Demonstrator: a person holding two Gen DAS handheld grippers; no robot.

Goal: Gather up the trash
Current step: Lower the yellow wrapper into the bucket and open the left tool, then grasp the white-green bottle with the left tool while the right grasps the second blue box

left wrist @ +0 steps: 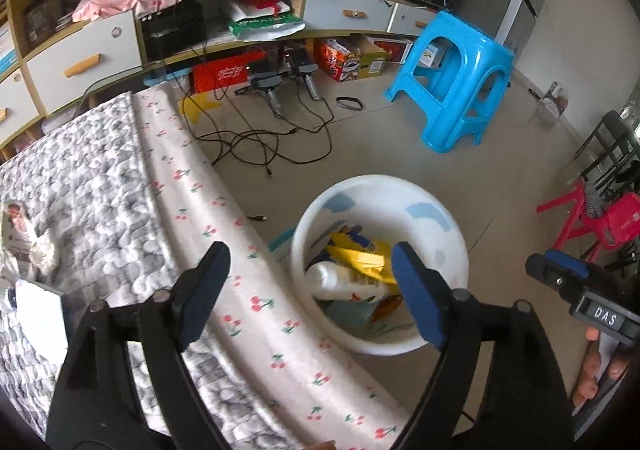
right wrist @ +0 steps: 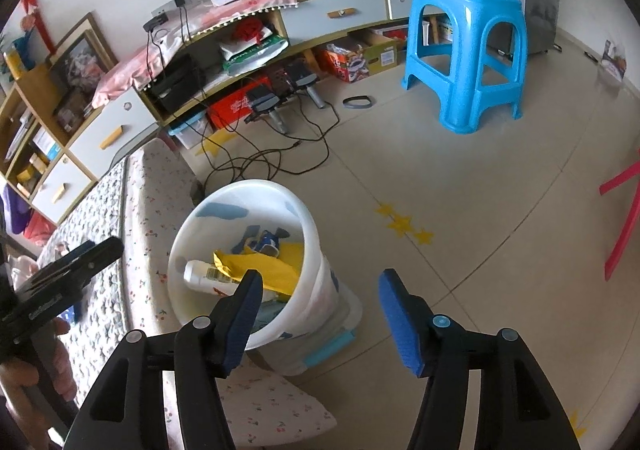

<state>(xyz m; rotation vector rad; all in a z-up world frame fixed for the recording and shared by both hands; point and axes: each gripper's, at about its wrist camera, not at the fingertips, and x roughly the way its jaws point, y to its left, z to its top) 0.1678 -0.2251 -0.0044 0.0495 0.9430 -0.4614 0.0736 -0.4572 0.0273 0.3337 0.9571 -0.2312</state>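
Observation:
A white plastic bucket stands on the floor beside the bed; it also shows in the right wrist view. Inside lie a white bottle, yellow wrappers and other scraps; the bottle and wrappers show in the right view too. My left gripper is open and empty, above the bed edge and the bucket. My right gripper is open and empty, just right of the bucket. A packet and crumpled tissue lie on the bed at the left.
The bed has a grey quilt and a cherry-print sheet. A blue stool stands on the tiled floor, with black cables near the cabinet. A red chair is at the right.

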